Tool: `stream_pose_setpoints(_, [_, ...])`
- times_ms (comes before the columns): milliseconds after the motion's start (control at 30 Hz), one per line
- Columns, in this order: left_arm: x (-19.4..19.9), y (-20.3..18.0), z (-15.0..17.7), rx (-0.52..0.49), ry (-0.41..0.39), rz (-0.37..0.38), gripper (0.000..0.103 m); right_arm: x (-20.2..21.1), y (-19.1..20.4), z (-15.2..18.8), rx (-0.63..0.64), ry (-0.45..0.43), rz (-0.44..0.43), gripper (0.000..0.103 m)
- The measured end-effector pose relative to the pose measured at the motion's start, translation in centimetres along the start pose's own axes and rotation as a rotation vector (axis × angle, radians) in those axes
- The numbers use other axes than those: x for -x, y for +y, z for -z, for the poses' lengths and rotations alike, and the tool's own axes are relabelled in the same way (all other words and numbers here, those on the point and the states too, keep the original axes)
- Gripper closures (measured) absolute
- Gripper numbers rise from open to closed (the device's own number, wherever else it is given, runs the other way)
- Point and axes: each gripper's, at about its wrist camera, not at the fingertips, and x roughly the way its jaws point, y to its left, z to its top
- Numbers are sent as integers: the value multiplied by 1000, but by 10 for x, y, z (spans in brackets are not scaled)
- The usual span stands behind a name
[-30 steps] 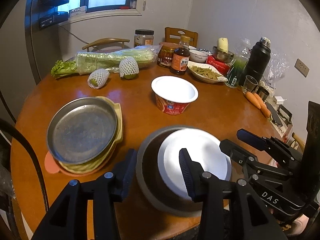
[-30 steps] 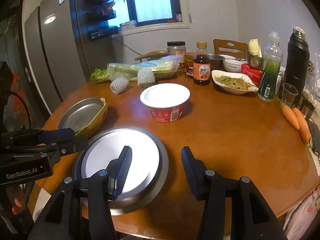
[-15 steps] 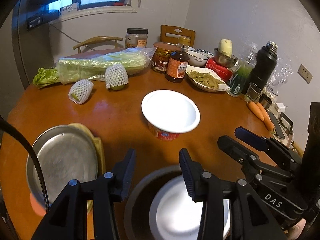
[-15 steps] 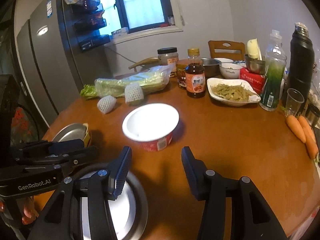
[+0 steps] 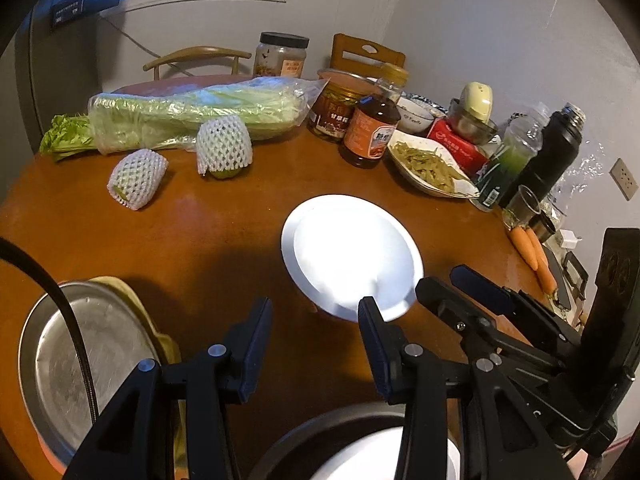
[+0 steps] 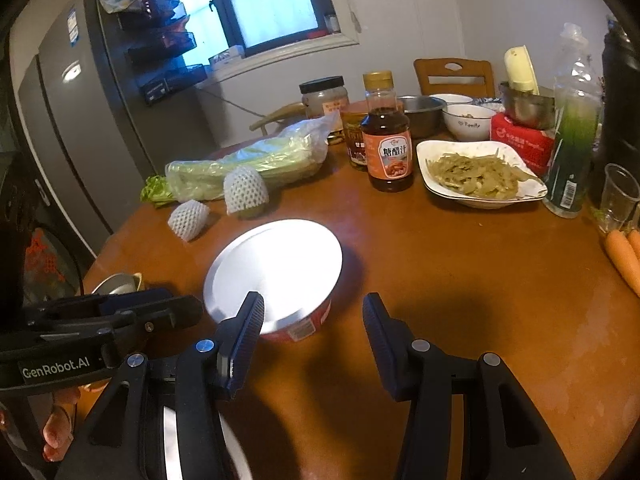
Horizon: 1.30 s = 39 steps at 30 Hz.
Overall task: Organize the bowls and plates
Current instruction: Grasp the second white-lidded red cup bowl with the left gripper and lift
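So both my grippers just swung forward off the grey plate, which a second ago filled the view and now sits low at the near table edge. Left gripper and right gripper fingers spread, empty, flanking the instant-noodle bowl. Probably next.

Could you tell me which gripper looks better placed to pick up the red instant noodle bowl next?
Probably the right gripper: it is open, and the noodle bowl sits just ahead of its left finger with its red wall exposed. The left gripper is open too, but it sees mostly the white lid from above.
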Motion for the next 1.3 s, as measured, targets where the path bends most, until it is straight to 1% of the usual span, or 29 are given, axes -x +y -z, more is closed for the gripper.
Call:
stream_pose_setpoints(167, [-10,3,-6,14,16,13,59,-13,2,-6,22,13,-15,50])
stream_pose_setpoints(233, [-13,4,-8,21,16,12,59,-17,3,-8,35,15,-11,52])
stream_pose_setpoints(567, [-24,7,-10,50,37,19,59,-26,4,-8,53,21,-23,63])
stream_pose_setpoints(633, [-25,7,-9,49,41,21,61,-27,4,-7,59,21,-18,64])
stream_pose_setpoints(733, [-28,5,-8,43,46,39,65,-27,5,-7,63,24,-12,66])
stream_pose_setpoints(800, [-30,4,-7,37,57,52,69,-27,6,-6,68,29,-13,71])
stream_pose_setpoints(867, [-31,3,-6,31,58,48,70,-28,8,-5,76,35,-12,74])
stream_pose_setpoints(1033, [-28,3,-5,32,56,53,70,-27,10,-3,85,34,2,74])
stream_pose_setpoints(1300, [-13,-2,-3,16,15,53,70,-13,14,-4,89,9,-3,74])
